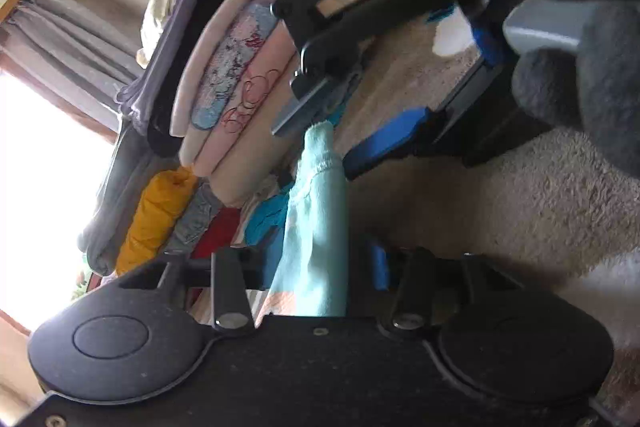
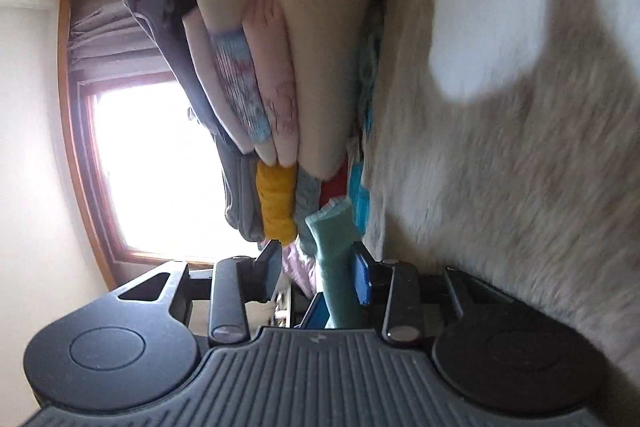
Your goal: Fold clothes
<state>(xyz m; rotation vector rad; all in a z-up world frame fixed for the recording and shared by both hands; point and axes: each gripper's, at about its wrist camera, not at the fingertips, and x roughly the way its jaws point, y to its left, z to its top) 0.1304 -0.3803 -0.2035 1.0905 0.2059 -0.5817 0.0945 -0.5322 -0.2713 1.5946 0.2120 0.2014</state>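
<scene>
**Ana:** Left tongs (image 1: 304, 255) first. The mint-green garment (image 1: 316, 227) runs straight up between their fingers as one long narrow strip. Whether the pads are actually biting on it, I can't tell from here.

**Ben:** And the right tongs (image 2: 316, 255)?

**Ana:** Parted. The garment's stitched end sits between them. It rests against the blue pad (image 2: 362, 279) on one side, and there's a clear gap to the dark pad on the other. So the cloth is in there but not pinched.

**Ben:** Where's the garment lying, then?

**Ana:** It's stretched from one pair of tongs to the other, just off the beige fleece blanket (image 1: 520, 207). The two pairs face each other, one at each end of the strip. A hand in a grey fuzzy glove (image 1: 592, 47) is wrapped round the handle of the right pair.

**Ben:** What's around it?

**Ana:** Just beside the far end is a stack of folded clothes (image 1: 240, 87) on the same blanket. From the bottom it goes tan, then pink with looping red line-work, then a blue-and-white printed piece, then cream, with something dark and a lilac-grey piece on top. Next to that stack there's a yellow garment (image 1: 156, 219), bunched up between grey pieces, with a bit of red and bright turquoise tucked in close by.

**Ben:** And further back?

**Ana:** There's a window (image 2: 160, 167) in a wooden frame, blazing white with daylight, and a grey curtain (image 1: 68, 39) gathered along one side of it. Pale walls fill the rest.
</scene>
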